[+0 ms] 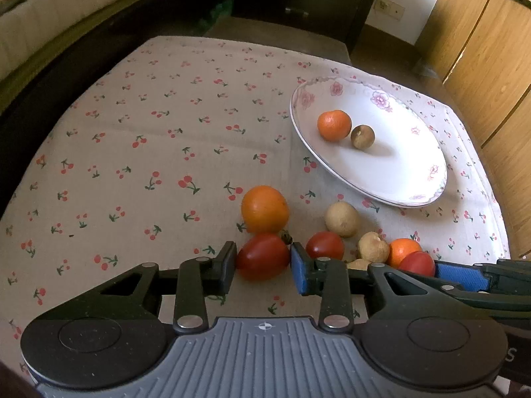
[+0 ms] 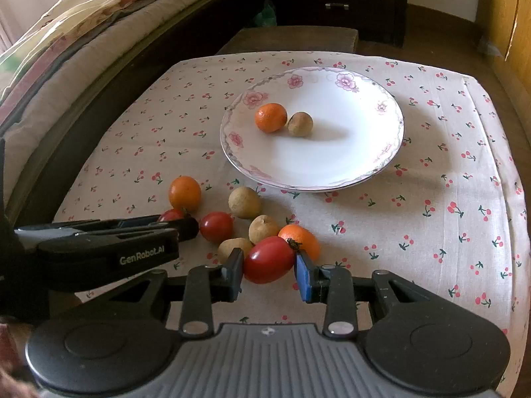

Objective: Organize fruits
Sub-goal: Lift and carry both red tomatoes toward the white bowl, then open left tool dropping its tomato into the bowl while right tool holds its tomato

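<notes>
My left gripper [image 1: 264,265] sits around a red tomato [image 1: 263,256], pads right at its sides, looks like contact both sides but grip's not certain. Right gripper [image 2: 268,267] is clamped on another red tomato [image 2: 268,259], jaws narrow, pads pressing both ends. Both tomatoes low on the cherry-print cloth [image 2: 431,219]. Rest of the pile is close by: big orange [image 1: 264,209], third tomato [image 1: 324,245], pale round fruits [image 1: 341,219], small orange [image 2: 300,236] just behind my right tomato. White flowered plate [image 2: 332,165] sits further back w/ one orange [image 2: 270,117] & a brown fruit [image 2: 300,124] touching in it.
</notes>
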{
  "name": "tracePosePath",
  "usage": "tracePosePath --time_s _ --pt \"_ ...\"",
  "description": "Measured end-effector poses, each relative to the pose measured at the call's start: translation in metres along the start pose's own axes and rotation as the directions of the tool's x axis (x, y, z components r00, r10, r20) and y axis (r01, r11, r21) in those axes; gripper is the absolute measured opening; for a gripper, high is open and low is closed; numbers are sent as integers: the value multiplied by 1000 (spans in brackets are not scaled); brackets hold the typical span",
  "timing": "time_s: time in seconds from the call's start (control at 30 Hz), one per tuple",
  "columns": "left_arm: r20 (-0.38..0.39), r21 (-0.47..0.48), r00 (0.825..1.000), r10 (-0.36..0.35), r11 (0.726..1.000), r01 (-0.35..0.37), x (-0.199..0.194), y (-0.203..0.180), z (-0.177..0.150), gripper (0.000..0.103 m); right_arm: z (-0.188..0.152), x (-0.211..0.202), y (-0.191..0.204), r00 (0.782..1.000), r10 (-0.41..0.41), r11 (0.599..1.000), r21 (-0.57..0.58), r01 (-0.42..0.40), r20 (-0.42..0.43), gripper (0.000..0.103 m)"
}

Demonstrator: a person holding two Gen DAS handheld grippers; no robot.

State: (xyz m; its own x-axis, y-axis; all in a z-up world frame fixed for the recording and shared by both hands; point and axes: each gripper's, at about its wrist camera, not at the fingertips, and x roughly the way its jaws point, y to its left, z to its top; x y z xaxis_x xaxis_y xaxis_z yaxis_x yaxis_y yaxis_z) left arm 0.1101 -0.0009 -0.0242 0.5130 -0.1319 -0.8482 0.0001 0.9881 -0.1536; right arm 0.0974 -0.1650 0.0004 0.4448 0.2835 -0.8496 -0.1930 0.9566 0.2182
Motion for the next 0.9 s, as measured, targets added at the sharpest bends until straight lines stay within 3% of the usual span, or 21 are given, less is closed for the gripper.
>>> tracePosePath --time_s 0.5,0.9 --pt "69 -2 996 -60 998 60 -33 -8 10 43 9 -12 -3 999 -6 1000 8 6 38 35" --pt "97 27 990 -107 994 105 -20 -32 43 43 41 -6 -29 997 -38 998 58 34 73 35"
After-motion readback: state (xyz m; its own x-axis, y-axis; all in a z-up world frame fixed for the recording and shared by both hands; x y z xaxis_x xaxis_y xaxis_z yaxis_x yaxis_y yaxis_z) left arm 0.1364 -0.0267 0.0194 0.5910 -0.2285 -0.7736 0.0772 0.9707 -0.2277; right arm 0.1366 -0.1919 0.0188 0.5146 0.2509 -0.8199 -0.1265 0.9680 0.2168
